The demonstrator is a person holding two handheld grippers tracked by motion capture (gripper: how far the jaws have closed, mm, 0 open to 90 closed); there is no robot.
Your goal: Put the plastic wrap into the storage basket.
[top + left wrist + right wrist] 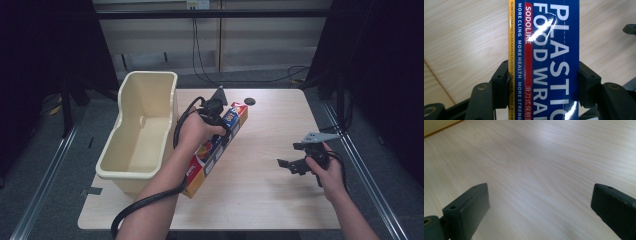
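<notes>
High view: the left gripper is clamped across a long blue box of plastic wrap, gripping it by its long sides nearer the far end. In the left gripper view, both jaws press flat against the edges of the box, one on the yellow-striped side and one on the blue side, with pale table showing behind it. The box lies slantwise just right of a cream bin; its far end looks raised while the near end sits low near the table's front edge, though I cannot tell whether that end touches the wood.

The right gripper hovers well apart, over bare table at the right, its jaws spread wide with nothing between them; the right gripper view looks along them over plain wood.

Risks, as I judge them: the grip sits off the box's middle, so the long free end could swing down and pivot in the jaws, or the glossy card could slip. If the box is headed for the bin, the trailing end may catch the rim and twist loose. Squeezing harder could crush the carton.
</notes>
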